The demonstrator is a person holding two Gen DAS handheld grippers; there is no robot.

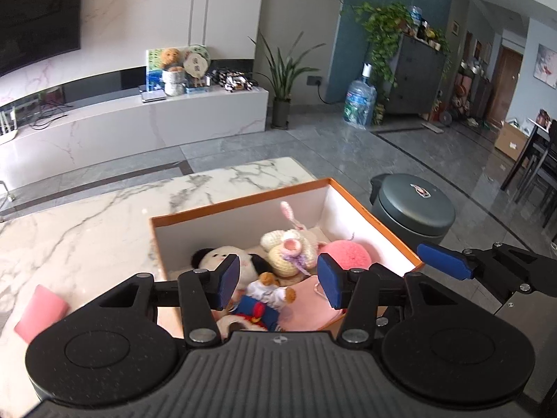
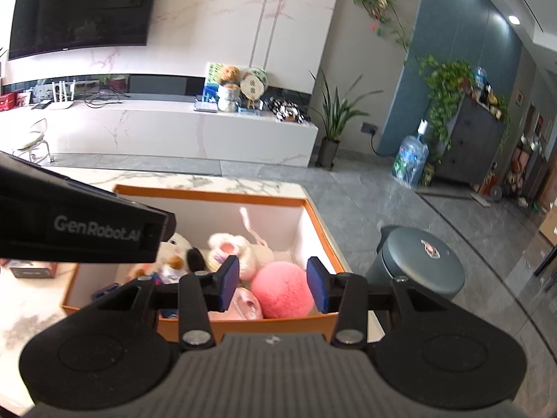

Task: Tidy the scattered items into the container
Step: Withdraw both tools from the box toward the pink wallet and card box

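Both wrist views look down and forward from close above the orange box [image 1: 369, 216] at the desk's [image 1: 87, 216] right edge, facing the TV wall. The left view sits further left; both share the box, round bin [image 2: 417, 264] and floor.

Open left gripper [image 1: 278, 280] above toy-filled orange box [image 1: 240, 202]

Glossy marble table [image 1: 87, 216], fluffy pink pompom [image 2: 282, 289]
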